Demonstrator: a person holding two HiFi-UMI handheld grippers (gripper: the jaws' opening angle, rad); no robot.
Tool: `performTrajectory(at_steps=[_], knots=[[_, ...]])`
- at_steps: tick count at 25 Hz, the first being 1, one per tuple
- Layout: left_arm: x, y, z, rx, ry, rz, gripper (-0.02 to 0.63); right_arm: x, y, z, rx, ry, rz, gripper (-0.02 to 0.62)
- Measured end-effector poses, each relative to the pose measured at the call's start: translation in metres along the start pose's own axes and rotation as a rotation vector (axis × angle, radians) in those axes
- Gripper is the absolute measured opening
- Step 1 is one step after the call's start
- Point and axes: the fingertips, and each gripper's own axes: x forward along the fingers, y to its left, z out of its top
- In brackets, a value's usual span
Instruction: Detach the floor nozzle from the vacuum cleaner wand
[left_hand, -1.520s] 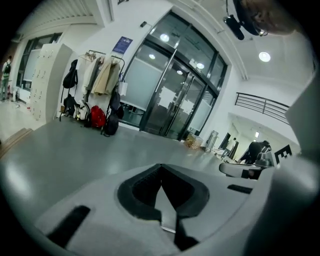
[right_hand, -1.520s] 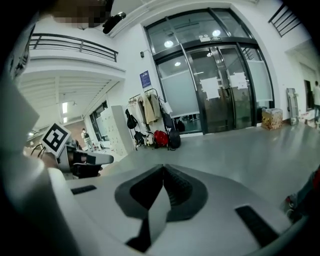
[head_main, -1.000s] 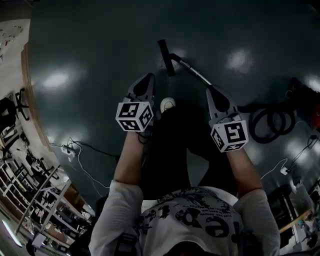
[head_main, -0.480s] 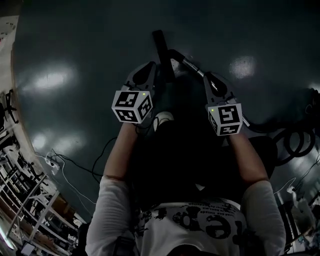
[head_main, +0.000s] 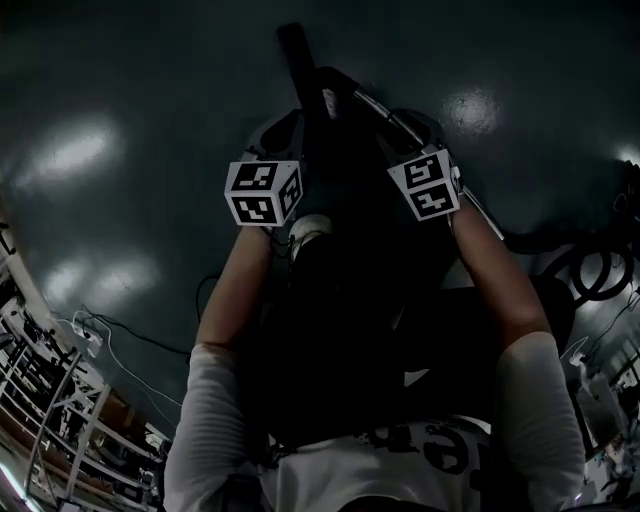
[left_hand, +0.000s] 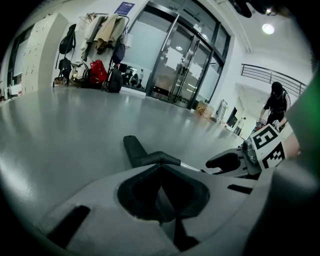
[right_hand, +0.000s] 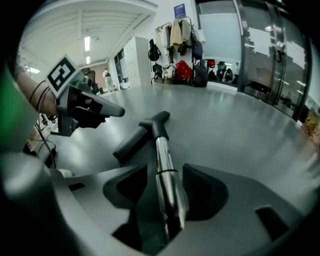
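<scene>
The floor nozzle (left_hand: 134, 149) lies flat on the grey floor (left_hand: 65, 125), a long black bar ahead of both grippers. It is joined by its black elbow neck (left_hand: 161, 159) to the metal wand (right_hand: 162, 150), so the two parts are not yet separated. From the neck, the wand slants back and to the right, towards the person.

The right gripper (right_hand: 168, 176) is at the wand a short way behind the neck. Its fingers (right_hand: 134, 186) have just been opening and now stand apart on either side of the shiny tube. A dark gap shows on each side of the tube, so they do not clamp it.

The left gripper (left_hand: 161, 175) points at the nozzle end from the other side, near it but apart from it. Its fingers are closed together and hold nothing. In the left gripper view, the right gripper's marker cube (left_hand: 267, 147) shows just to the right.

In the head view, both forearms reach down past the person's dark trousers, and the two grippers flank the neck of the nozzle. A coiled black hose (head_main: 590, 272) lies on the floor well off to the right. In the background are glass doors (left_hand: 175, 70), coats on a rack (left_hand: 102, 30) and a standing person (left_hand: 276, 101).
</scene>
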Motion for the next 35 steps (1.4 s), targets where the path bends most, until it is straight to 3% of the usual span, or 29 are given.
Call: performTrajectory(at_steps=[6,10,12,16,20,24,27,29,30,31,35], knots=[[0.018,0.007,-0.020,-0.005,0.037,0.006,0.006,0.046,0.002,-0.029,-0.117,0.221,0.109,0.198],[0.021,0.016,-0.030,-0.030,0.066,0.031,0.008,0.054,0.001,-0.029,-0.120,0.246,0.134,0.198],[0.022,0.015,-0.033,-0.034,0.076,0.032,0.073,0.053,0.001,-0.028,-0.127,0.207,0.126,0.198],[0.029,0.008,-0.047,-0.058,0.115,-0.004,0.287,0.051,0.000,-0.029,-0.106,0.178,0.135,0.186],[0.041,0.003,-0.053,-0.059,0.147,-0.066,0.398,0.037,0.003,-0.018,-0.122,0.142,0.135,0.184],[0.050,-0.027,-0.049,-0.069,0.166,-0.237,0.399,0.003,0.010,-0.004,-0.101,0.067,0.155,0.184],[0.048,-0.052,-0.026,-0.113,0.115,-0.368,0.399,-0.017,0.012,0.007,-0.107,0.022,0.168,0.184],[0.043,-0.060,-0.006,-0.163,0.072,-0.398,0.397,-0.029,0.010,0.016,-0.115,-0.001,0.163,0.183],[0.038,-0.062,0.003,-0.192,0.059,-0.398,0.366,-0.035,0.009,0.020,-0.116,-0.011,0.160,0.183],[0.033,-0.063,0.011,-0.219,0.053,-0.397,0.289,-0.041,0.008,0.025,-0.116,-0.022,0.158,0.184],[0.010,-0.080,0.046,-0.272,0.061,-0.429,0.235,-0.068,0.003,0.049,-0.117,-0.062,0.142,0.184]])
